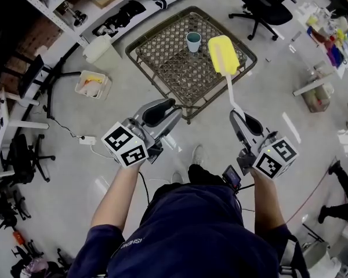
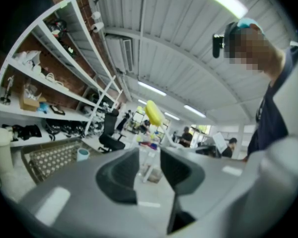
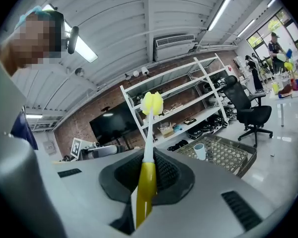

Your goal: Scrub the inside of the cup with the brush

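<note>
Now: right gripper (image 1: 238, 112) fingers clamp the yellow brush (image 1: 223, 54) handle; left gripper (image 1: 169, 106) fingers closed, empty; cup (image 1: 193, 41) upright on wicker-lattice counter (image 1: 162, 62).

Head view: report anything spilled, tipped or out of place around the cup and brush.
Nothing stands out. The cup stands upright on the woven table, with no spill visible. The right gripper clamps the brush by its handle, yellow head apart from the cup. The left gripper is shut and empty.
</note>
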The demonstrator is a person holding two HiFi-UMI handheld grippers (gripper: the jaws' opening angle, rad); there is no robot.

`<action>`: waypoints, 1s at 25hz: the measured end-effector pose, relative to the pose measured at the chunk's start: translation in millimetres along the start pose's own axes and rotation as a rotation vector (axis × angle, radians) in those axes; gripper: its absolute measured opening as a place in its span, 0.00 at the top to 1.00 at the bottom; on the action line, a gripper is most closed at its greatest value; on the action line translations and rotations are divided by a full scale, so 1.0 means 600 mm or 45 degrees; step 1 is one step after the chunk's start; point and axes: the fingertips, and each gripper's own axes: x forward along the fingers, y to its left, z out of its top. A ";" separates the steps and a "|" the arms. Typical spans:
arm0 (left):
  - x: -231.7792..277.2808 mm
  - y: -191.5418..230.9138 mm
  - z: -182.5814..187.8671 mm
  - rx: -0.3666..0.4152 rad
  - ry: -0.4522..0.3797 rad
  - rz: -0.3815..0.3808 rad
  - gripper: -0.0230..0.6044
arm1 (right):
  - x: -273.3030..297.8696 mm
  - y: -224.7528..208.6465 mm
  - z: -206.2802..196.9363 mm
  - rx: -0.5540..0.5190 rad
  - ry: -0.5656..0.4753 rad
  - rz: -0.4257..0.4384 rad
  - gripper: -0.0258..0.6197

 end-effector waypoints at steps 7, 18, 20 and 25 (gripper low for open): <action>0.074 0.044 0.011 0.001 0.006 0.051 0.77 | 0.033 -0.076 0.032 0.011 0.022 0.053 0.92; 0.152 0.125 0.025 0.001 0.013 0.097 0.77 | 0.090 -0.151 0.071 0.007 0.067 0.072 0.92; 0.161 0.146 0.021 0.000 0.022 0.104 0.77 | 0.102 -0.162 0.072 0.009 0.072 0.066 0.92; 0.191 0.222 0.011 0.013 0.048 0.129 0.77 | 0.146 -0.201 0.075 0.009 0.083 0.050 0.92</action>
